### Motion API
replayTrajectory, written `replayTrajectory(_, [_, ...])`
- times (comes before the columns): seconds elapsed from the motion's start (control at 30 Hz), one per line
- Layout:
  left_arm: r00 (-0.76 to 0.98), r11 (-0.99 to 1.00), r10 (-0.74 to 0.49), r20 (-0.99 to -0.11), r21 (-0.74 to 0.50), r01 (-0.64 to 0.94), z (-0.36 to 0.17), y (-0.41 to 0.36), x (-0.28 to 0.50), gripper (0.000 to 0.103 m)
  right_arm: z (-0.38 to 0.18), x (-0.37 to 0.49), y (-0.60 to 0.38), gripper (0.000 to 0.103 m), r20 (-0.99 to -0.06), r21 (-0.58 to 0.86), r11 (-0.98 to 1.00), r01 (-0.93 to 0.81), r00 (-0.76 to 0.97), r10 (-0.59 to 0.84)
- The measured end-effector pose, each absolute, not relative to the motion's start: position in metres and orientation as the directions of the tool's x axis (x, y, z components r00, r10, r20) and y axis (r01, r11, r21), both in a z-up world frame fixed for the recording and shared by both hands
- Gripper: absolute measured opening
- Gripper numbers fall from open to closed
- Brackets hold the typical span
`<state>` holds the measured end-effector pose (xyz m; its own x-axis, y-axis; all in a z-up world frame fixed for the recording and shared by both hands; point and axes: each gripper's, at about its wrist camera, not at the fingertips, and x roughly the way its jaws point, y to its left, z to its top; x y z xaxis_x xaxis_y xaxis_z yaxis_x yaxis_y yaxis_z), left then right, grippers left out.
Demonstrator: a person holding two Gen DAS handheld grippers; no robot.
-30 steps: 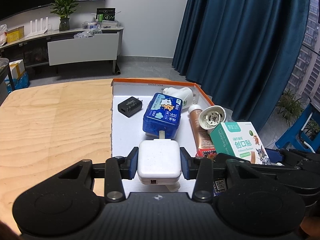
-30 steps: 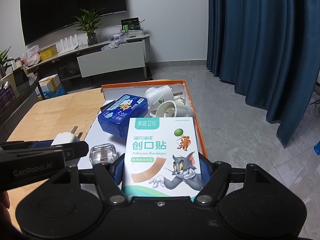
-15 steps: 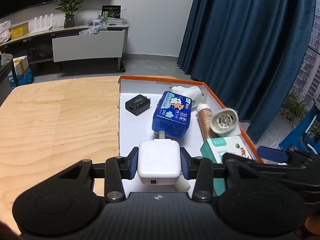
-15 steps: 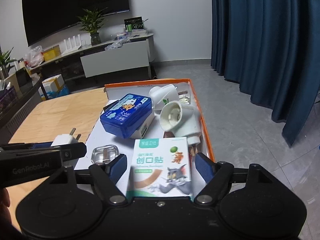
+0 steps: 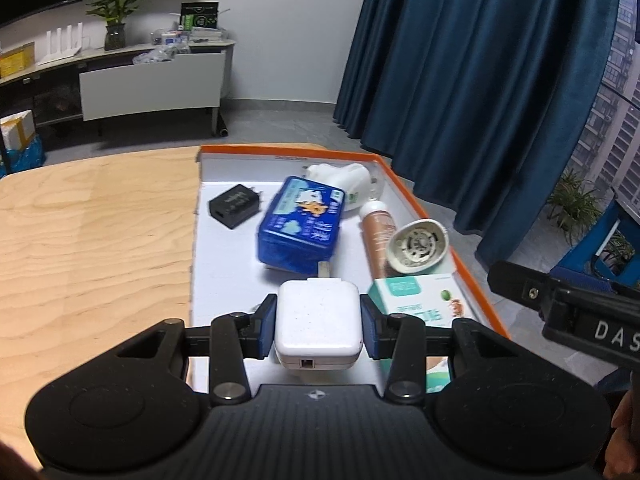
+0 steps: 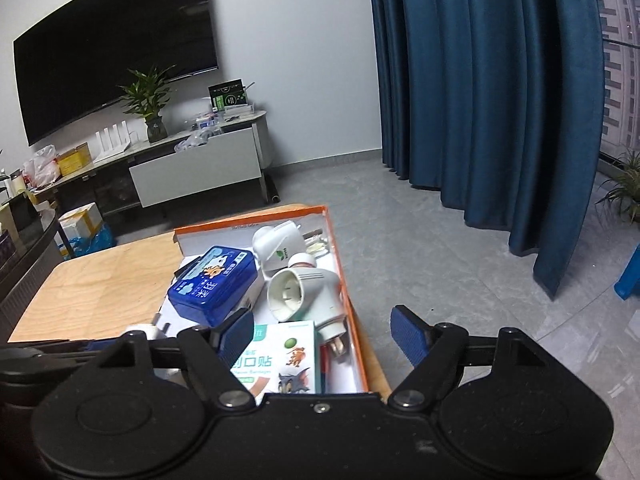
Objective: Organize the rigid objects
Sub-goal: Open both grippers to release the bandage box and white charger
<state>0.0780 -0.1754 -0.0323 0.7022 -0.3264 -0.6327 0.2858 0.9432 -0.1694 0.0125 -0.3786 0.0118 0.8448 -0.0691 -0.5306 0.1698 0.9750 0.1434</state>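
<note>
While the left gripper [image 5: 319, 326] clamps its blue pads against both sides of a white square plug-in charger [image 5: 318, 322], that charger hangs above the near end of an orange-rimmed shallow cardboard tray [image 5: 406, 190] with a white floor, which sits at the right end of a pale wooden table [image 5: 92, 240]. By the tray's far left corner lies a small black wall charger [image 5: 233, 205]. Next to it, toward the middle, rests a blue plastic box with a cartoon lid [image 5: 300, 224], and behind that, against the far rim, a white plastic plug-in device [image 5: 348, 180]. Along the right rim lie a brown cylindrical tube [image 5: 378, 236] and a white round-mouthed plug-in adapter [image 5: 418, 245], the adapter resting on the tube. A teal-and-white cardboard box of adhesive bandages [image 6: 280, 360] lies flat in the near right corner. Above that corner the right gripper [image 6: 324, 332] has its jaws spread wide; they have just been opening, and nothing is pressed between them.
</note>
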Motion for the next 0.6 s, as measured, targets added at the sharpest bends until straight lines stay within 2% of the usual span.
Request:
replayTrajectory(0.07, [0.704, 0.944, -0.324, -0.632, -0.161, 0.289, -0.031, -0.18, 0.077, 0.046, 0.013, 0.012, -0.378, 0.09, -0.532, 0.143, 0.976, 0.167, 0.844, -0.067])
replayTrajectory(0.1, [0.699, 0.942, -0.327, -0.635, -0.163, 0.293, -0.03, -0.181, 0.076, 0.051, 0.014, 0.011, -0.378, 0.09, -0.531, 0.141, 0.976, 0.164, 0.845, -0.065])
replayTrajectory(0.13, [0.698, 0.941, -0.329, -0.636, -0.164, 0.294, -0.028, -0.181, 0.075, 0.062, 0.014, 0.009, -0.378, 0.091, -0.53, 0.138, 0.977, 0.161, 0.845, -0.065])
replayTrajectory(0.3, [0.716, 0.952, -0.298, -0.632, -0.141, 0.272, -0.013, -0.178, 0.062, 0.085, 0.022, 0.0, -0.379, 0.094, -0.517, 0.134, 0.978, 0.161, 0.853, -0.07])
replayTrajectory(0.37, [0.73, 0.962, -0.265, -0.63, -0.123, 0.242, -0.005, -0.175, 0.056, 0.101, 0.027, -0.005, -0.38, 0.095, -0.507, 0.138, 0.977, 0.162, 0.859, -0.071])
replayTrajectory(0.6, [0.74, 0.977, -0.195, -0.644, -0.065, 0.201, 0.011, -0.171, 0.023, 0.103, 0.037, -0.028, -0.382, 0.096, -0.508, 0.146, 0.979, 0.145, 0.86, -0.051])
